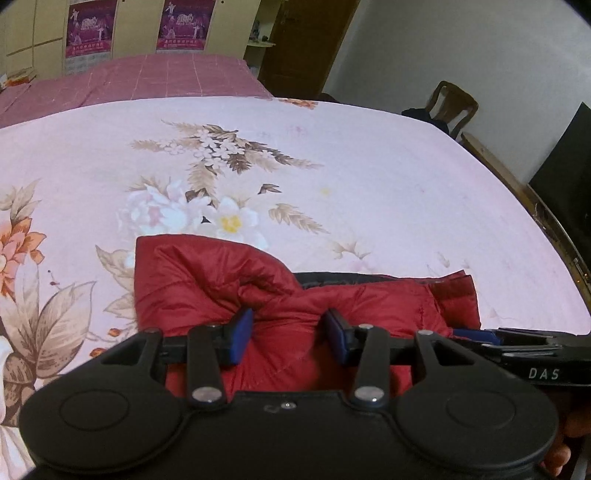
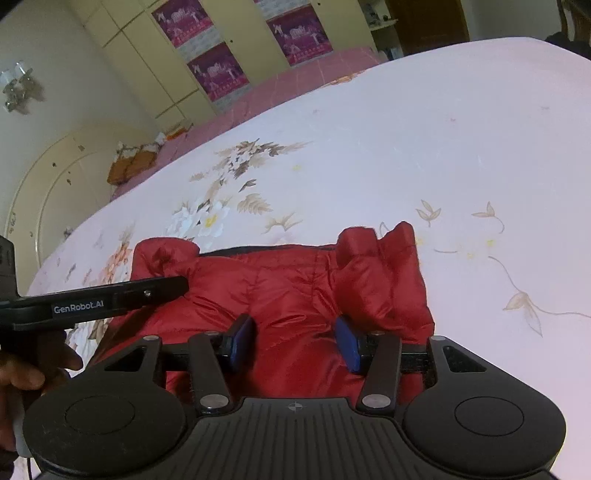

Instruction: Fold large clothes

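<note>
Floral pink bedsheet (image 1: 369,155), cream wardrobe (image 2: 147,55) with posters (image 1: 90,27), wooden chair (image 1: 452,101).

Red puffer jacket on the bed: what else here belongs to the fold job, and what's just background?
In the job:
- red puffer jacket
- left claw, jaws apart over the jacket
- right claw, jaws apart over the jacket
- floral bedsheet, the work surface

Just there:
- wooden chair
- wardrobe posters
- checked pink bedcover

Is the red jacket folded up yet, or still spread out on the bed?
Folded. The red jacket lies as a compact bundle on the floral bedsheet, with layers doubled over and a dark lining edge showing along its far side.
</note>
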### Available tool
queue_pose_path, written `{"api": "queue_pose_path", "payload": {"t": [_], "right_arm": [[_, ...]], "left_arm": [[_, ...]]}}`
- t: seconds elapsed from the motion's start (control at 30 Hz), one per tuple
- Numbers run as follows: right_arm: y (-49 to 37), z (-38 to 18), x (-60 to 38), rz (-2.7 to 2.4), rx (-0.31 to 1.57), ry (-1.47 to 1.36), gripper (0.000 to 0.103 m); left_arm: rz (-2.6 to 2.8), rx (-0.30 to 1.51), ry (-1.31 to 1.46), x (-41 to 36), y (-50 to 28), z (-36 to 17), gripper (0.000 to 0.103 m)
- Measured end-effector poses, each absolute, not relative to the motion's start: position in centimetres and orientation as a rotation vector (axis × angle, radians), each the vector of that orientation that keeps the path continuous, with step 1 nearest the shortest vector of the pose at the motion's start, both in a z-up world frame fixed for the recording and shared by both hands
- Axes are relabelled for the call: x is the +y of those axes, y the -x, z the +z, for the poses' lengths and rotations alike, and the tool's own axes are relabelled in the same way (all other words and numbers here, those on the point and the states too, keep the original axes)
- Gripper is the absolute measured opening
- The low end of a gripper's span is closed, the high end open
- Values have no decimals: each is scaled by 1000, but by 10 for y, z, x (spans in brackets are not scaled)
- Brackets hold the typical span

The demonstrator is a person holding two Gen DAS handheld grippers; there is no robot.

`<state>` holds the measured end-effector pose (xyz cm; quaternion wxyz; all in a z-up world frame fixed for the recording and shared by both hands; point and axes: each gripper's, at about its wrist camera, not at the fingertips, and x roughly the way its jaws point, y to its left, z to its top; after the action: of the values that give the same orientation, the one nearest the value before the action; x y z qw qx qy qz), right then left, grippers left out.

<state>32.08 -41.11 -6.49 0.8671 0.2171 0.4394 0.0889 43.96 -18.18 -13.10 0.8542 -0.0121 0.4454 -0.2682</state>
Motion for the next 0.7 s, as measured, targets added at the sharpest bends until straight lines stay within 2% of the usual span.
{"api": "queue_pose_path", "payload": {"t": [0.17, 0.33, 0.43, 0.57, 0.7], "right_arm": [[-309, -48, -421, 162, 914, -480, 49], [-255, 7, -423, 169, 833, -361, 49], [-219, 22, -414, 220, 816, -294, 49], [-214, -3, -391, 218, 891, -182, 49], [-226, -32, -392, 191, 929, -230, 49]], "left_arm": [[-540, 888, -13, -179, -420, -110, 44], [-597, 771, -18, -161, -347, -78, 44], [-629, 758, -2, -157, -305, -76, 44], [-615, 787, -67, -172, -293, -105, 46], [-599, 827, -43, -175, -303, -116, 46]]}}
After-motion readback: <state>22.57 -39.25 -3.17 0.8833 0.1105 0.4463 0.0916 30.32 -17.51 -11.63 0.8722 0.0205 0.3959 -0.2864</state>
